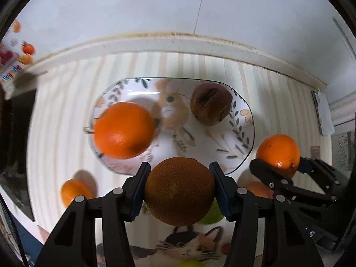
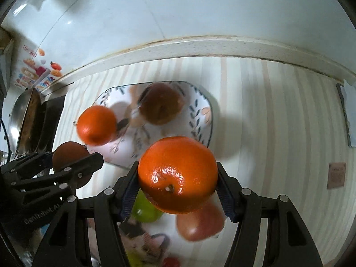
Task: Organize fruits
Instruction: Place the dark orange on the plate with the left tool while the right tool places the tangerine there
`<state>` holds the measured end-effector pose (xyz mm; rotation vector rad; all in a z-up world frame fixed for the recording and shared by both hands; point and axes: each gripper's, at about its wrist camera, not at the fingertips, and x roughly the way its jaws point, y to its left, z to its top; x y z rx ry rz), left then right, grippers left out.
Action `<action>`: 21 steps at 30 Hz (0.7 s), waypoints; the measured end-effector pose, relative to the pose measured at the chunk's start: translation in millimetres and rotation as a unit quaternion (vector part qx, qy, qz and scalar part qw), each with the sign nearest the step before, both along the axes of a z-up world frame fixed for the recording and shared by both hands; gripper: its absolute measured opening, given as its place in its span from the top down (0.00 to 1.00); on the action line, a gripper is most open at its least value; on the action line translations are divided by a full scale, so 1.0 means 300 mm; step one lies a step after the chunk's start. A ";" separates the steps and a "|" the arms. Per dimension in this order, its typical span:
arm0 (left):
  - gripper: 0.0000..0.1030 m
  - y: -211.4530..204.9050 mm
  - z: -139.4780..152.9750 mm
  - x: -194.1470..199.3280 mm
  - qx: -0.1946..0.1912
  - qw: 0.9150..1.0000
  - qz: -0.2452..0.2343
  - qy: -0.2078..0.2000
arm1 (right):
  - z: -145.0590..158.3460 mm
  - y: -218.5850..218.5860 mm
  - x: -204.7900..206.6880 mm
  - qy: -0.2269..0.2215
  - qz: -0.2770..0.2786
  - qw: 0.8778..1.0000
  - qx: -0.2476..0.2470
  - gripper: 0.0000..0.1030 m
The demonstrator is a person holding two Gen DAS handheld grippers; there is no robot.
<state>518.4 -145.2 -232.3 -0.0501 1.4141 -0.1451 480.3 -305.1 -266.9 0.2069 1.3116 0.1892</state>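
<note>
So I've got a dull brown-orange dimpled round fruit (image 1: 179, 191) pinched between the left gripper (image 1: 179, 192) fingers, lifted just short of the leaf-patterned white ceramic plate (image 1: 242, 131). My right gripper (image 2: 178, 178) fingers pinch a glossy bright orange (image 2: 177, 174), also lifted near the plate's edge. Both look staged for drop-off; the plate already carries another bright orange (image 1: 123, 130) and a wrinkled dark brown fruit (image 1: 211, 103). Striped worktop (image 2: 278, 111) underneath.

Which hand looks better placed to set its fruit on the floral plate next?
Probably the left. Its gripper holds the brownish orange right at the floral plate's near rim; the right gripper with the bright orange is off its right corner.
</note>
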 end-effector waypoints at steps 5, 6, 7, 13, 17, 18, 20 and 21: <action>0.49 0.009 -0.070 0.069 -0.038 0.998 0.027 0.045 | -0.071 -0.038 0.054 0.017 -0.003 0.999 0.029 0.36; 0.49 0.011 -0.078 0.076 -0.041 0.997 0.031 0.049 | -0.087 -0.041 0.063 0.018 -0.003 0.999 0.034 0.36; 0.49 0.011 -0.086 0.083 -0.040 0.997 0.032 0.053 | -0.100 -0.042 0.076 0.020 -0.003 0.999 0.040 0.36; 0.49 0.013 -0.118 0.097 -0.033 0.996 0.046 0.071 | -0.164 -0.042 0.112 0.040 0.002 0.996 0.086 0.35; 0.39 0.007 -0.125 0.098 -0.031 0.996 0.050 0.069 | -0.183 -0.066 0.129 0.052 -0.015 0.992 0.117 0.23; 0.34 0.005 -0.117 0.096 -0.033 0.996 0.049 0.063 | -0.172 -0.075 0.127 0.048 -0.020 0.992 0.118 0.20; 0.25 0.008 -0.097 0.087 -0.032 0.997 0.050 0.054 | -0.148 -0.083 0.125 0.043 -0.024 0.993 0.110 0.17; 0.18 0.012 -0.088 0.084 -0.032 0.997 0.049 0.049 | -0.133 -0.089 0.122 0.041 -0.025 0.993 0.107 0.14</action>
